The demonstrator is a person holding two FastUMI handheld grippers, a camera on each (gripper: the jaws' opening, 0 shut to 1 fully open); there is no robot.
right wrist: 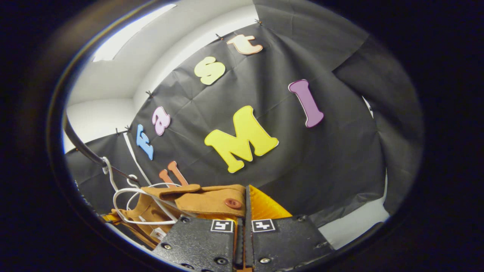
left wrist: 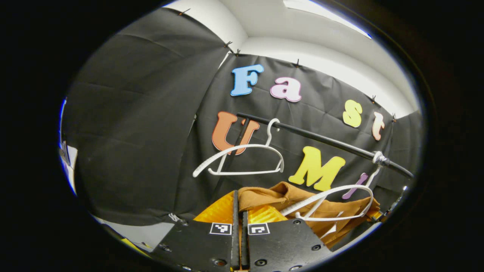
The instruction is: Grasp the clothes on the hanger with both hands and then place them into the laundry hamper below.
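Both closed: left claw (left wrist: 239, 211) pinched on the brown garment (left wrist: 332, 211) at lower centre of the left gripper view, right claw (right wrist: 244, 207) clamped on its buttoned edge. Garment apparently off the rail, white hanger (left wrist: 332, 200) lying tangled across it. Risk: hanger dragged along into the hamper, or cloth slipping from thin pinches.

The garment (left wrist: 287, 200) was noted as mustard-brown, with one reddish-brown button (right wrist: 233, 203). Both hangers (left wrist: 242, 158) were recorded as white, the rail (left wrist: 321, 139) black, the ceiling (left wrist: 302, 30) white.
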